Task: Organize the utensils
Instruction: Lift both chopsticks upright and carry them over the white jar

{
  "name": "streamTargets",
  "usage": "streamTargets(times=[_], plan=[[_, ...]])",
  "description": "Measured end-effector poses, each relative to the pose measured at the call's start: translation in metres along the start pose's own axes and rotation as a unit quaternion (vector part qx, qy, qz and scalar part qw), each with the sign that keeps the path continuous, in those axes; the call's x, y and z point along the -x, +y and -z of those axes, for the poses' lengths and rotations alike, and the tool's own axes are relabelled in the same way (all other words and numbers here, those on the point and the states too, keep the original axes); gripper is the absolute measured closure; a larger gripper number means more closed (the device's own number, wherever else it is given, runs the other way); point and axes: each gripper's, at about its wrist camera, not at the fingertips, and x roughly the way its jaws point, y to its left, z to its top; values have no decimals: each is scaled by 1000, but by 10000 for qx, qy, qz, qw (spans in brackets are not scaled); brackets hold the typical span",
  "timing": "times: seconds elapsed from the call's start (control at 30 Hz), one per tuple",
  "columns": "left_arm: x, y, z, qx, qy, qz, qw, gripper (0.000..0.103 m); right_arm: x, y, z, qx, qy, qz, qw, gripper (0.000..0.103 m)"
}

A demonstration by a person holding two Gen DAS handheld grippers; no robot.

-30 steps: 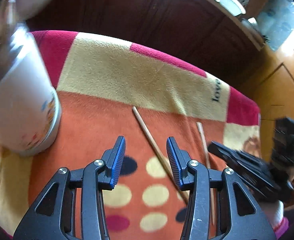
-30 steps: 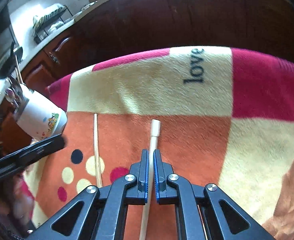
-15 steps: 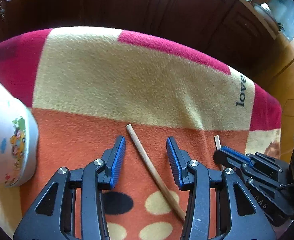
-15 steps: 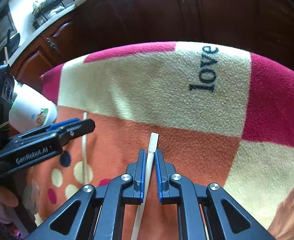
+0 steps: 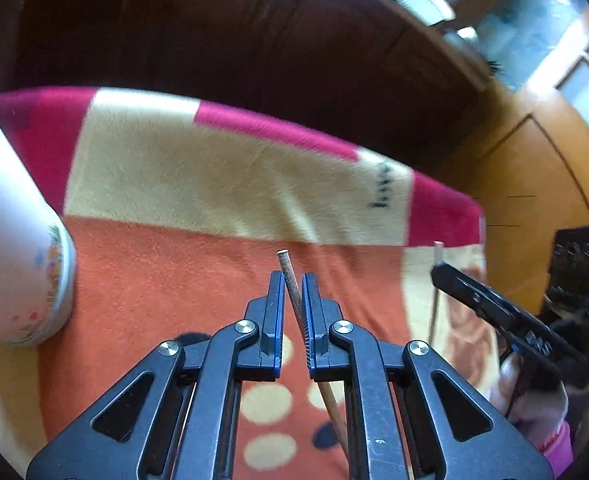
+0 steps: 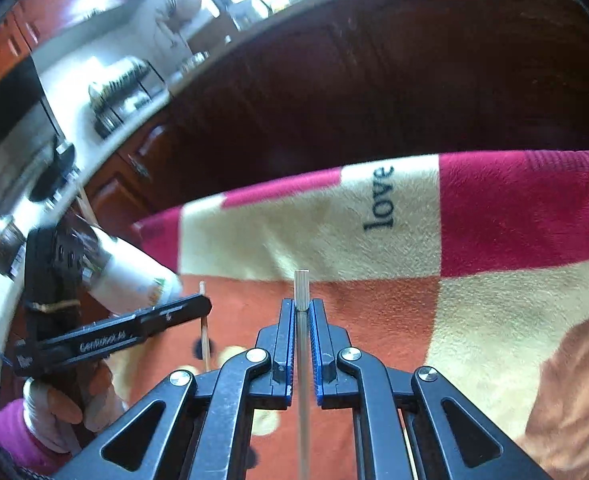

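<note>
My left gripper (image 5: 293,280) is shut on a brown wooden chopstick (image 5: 287,270), whose tip sticks out past the fingertips above the blanket. My right gripper (image 6: 301,307) is shut on a pale chopstick (image 6: 301,288) and holds it lifted, pointing forward. A white utensil cup (image 5: 12,248) with a cartoon print stands at the left in the left wrist view; it also shows in the right wrist view (image 6: 128,276) behind the left gripper (image 6: 204,306). The right gripper (image 5: 442,274) and its chopstick (image 5: 437,280) show at the right in the left wrist view.
A fleece blanket (image 6: 514,216) in red, cream and orange with the word "love" covers the surface. Dark wooden cabinets (image 6: 374,80) rise behind its far edge. A kitchen counter with a dish rack (image 6: 122,92) lies far left. A wooden door (image 5: 554,140) stands to the right.
My left gripper has closed on the brown chopstick and raised it off the blanket. My right gripper has lifted its pale chopstick higher; both views now sit higher above the blanket.
</note>
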Motion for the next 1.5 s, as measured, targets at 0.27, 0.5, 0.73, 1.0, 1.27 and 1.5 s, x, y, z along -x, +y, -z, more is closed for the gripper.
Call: streamTargets(times=[0.27, 0.5, 0.73, 1.0, 1.27, 1.5], plan=[[65, -21, 15, -308, -451, 237, 9982, 97, 37, 41, 1, 317, -392, -108, 9987, 97], [116, -27, 25, -472, -767, 395, 9952, 99, 55, 74, 3, 681, -615, -117, 9957, 97], [161, -30, 20, -584, -1113, 461, 9910, 99, 68, 99, -2, 901, -799, -131, 9926, 97], [212, -32, -9, -627, -1649, 487, 9831, 99, 93, 130, -31, 1037, -1251, -258, 9864, 97], [259, -19, -30, -604, -2065, 277, 9762, 99, 101, 180, -59, 1353, -1537, -530, 9774, 97], [299, 6, -48, -551, -2410, -152, 9689, 99, 89, 231, -79, 1505, -1726, -931, 9690, 97]])
